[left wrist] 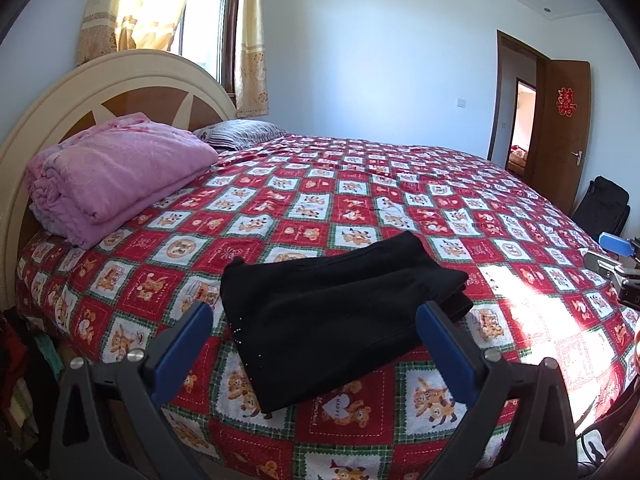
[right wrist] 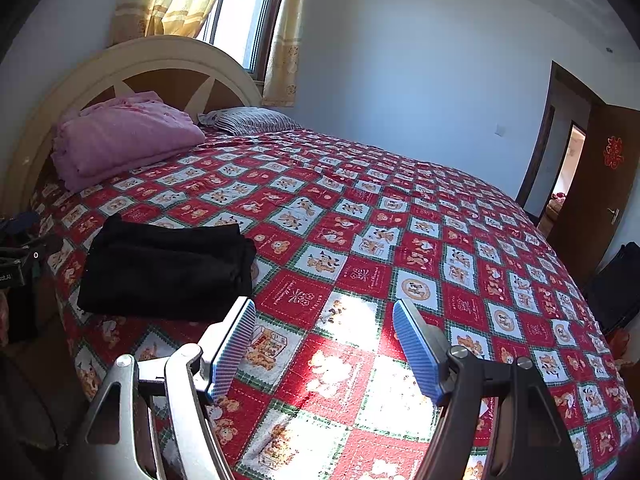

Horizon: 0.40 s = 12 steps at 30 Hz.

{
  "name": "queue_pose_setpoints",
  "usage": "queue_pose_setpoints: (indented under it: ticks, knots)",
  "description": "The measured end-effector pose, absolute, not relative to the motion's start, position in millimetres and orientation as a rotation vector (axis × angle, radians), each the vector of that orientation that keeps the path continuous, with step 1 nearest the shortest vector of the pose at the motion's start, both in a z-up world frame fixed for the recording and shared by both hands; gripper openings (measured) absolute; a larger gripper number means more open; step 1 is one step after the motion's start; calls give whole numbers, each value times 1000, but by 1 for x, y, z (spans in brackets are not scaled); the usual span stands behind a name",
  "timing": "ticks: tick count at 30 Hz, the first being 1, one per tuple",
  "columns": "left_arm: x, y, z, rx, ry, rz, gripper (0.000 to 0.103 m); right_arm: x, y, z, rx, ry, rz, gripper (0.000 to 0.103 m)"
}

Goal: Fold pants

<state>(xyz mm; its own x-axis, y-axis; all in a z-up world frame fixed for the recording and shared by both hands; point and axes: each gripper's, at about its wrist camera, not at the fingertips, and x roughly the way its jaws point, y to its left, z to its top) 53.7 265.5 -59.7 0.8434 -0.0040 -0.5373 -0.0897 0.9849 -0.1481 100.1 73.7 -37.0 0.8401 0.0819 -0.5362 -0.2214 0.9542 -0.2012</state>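
Lying folded: pants (left wrist: 340,312) on bed (left wrist: 400,208)

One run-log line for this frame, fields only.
pants: folded, on bedspread | left gripper: open, empty | right gripper: open, empty | contact: none

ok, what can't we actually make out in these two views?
- Pants: under layers hidden by the top fold, both views.
- Right gripper: cut by the left view's right edge.
- Left gripper: cut by the right view's left edge.
- Clothes beside the bed: dark, cropped.
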Motion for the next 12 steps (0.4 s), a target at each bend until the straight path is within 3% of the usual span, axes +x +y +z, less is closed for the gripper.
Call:
queue_pose_setpoints:
  ticks: [12]
  knots:
    - [57,272,-69,-190,581,35,103,101,78,-43,-260,562,168,73]
